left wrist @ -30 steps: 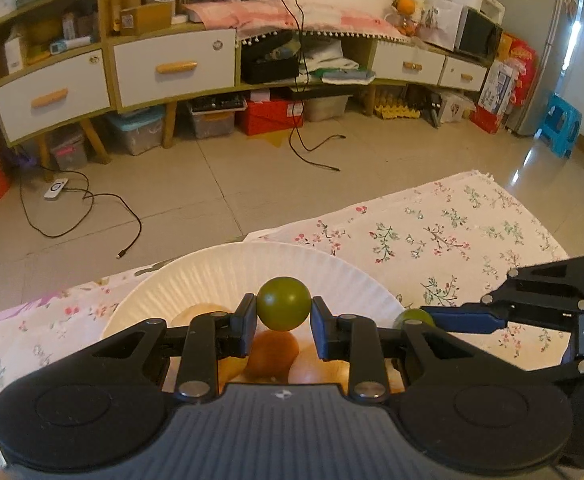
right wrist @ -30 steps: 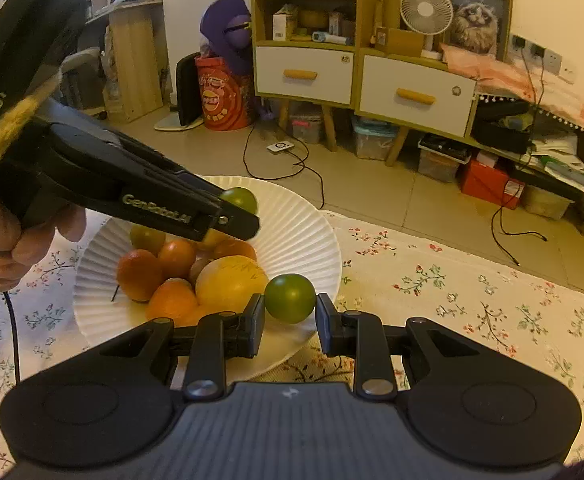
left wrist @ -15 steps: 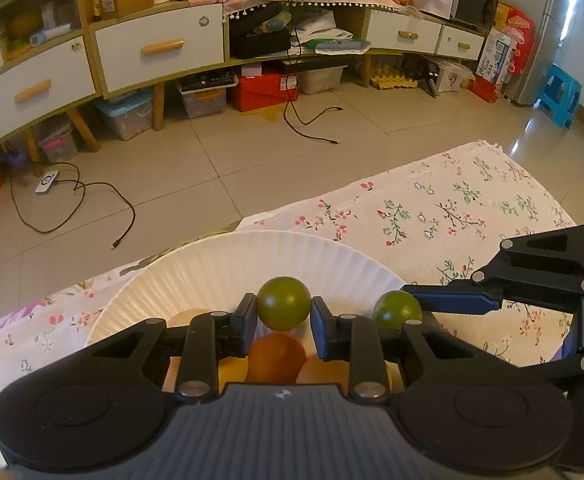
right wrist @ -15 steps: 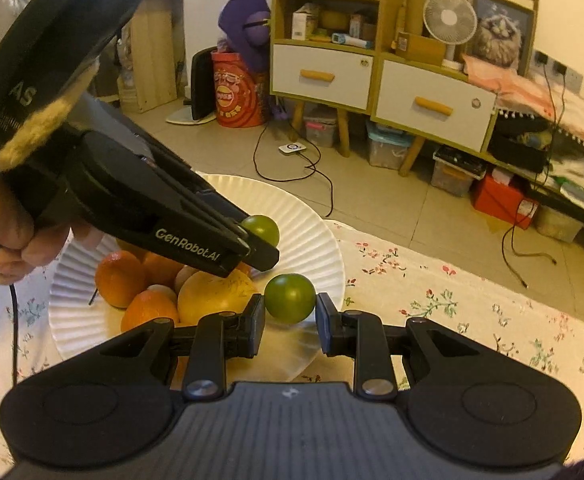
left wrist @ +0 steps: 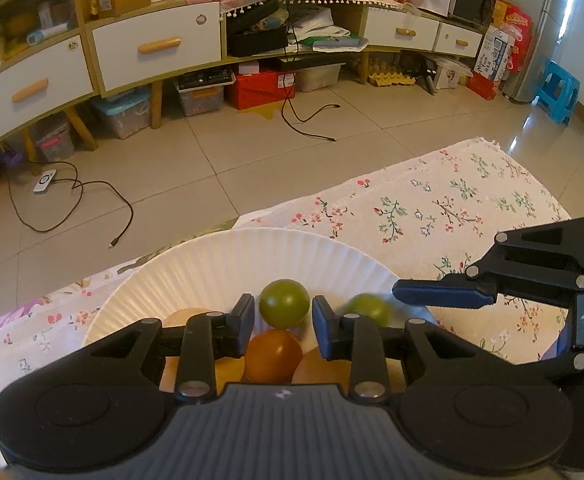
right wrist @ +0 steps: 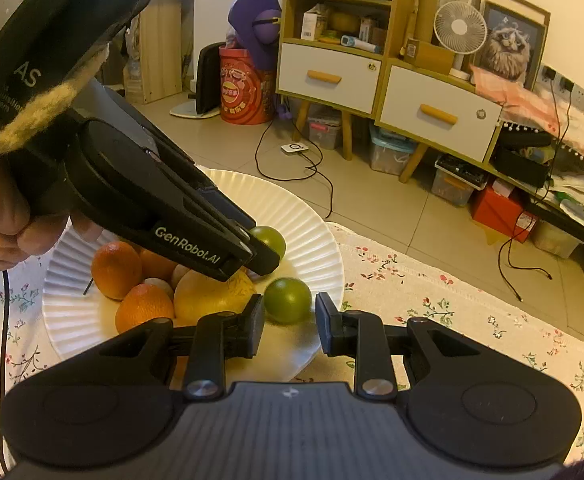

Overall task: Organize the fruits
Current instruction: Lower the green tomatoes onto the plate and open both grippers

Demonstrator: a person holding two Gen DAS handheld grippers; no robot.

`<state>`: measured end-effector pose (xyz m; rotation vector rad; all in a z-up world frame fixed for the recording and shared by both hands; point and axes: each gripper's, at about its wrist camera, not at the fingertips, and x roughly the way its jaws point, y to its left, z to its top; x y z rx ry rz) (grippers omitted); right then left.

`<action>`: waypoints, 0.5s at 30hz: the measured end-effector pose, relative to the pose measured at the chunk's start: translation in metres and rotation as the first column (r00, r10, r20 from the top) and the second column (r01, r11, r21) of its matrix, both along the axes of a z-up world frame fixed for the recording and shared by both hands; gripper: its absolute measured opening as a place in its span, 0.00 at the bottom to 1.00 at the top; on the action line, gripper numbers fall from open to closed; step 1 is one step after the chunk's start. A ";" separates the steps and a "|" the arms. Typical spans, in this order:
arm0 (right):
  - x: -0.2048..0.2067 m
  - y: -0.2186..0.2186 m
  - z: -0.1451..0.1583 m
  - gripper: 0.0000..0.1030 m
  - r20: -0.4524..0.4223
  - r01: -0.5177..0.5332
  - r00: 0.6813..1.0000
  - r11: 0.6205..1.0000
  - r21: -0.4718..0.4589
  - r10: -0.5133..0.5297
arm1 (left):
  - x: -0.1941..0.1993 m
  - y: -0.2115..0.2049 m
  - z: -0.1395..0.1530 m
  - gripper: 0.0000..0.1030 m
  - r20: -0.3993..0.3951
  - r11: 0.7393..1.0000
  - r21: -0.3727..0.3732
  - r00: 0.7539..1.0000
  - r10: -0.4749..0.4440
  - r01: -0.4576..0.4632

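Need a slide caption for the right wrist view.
Both grippers open at green fruits over a paper plate of oranges.

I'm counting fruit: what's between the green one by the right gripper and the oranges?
A big round yellow fruit, on the white paper plate; right wrist view.

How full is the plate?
Partly full. Oranges and a yellow fruit pile on one side of the plate; much of it shows bare white.

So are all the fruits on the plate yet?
Nearly. Oranges and a yellow fruit already sit piled on the paper plate. The left gripper is open around one green fruit, the right gripper around another green fruit, both over the plate. No fruit shows on the tablecloth.
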<state>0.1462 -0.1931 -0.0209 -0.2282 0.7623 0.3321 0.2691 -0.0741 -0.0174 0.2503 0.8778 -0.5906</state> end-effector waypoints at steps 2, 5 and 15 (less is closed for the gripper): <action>0.000 0.000 0.000 0.24 0.000 0.001 1.000 1.000 -0.001 -0.001 | 0.000 0.000 0.000 0.12 0.001 1.000 -0.003 1.000 0.004 -0.004; -0.001 0.001 0.000 0.25 0.001 0.000 1.000 1.000 -0.004 0.000 | -0.001 0.001 0.001 0.15 0.004 1.000 -0.004 1.000 0.007 -0.007; -0.008 -0.003 0.013 0.35 0.002 0.021 1.000 1.000 -0.013 -0.021 | -0.019 0.005 0.014 0.38 0.019 1.000 -0.013 1.000 0.024 -0.024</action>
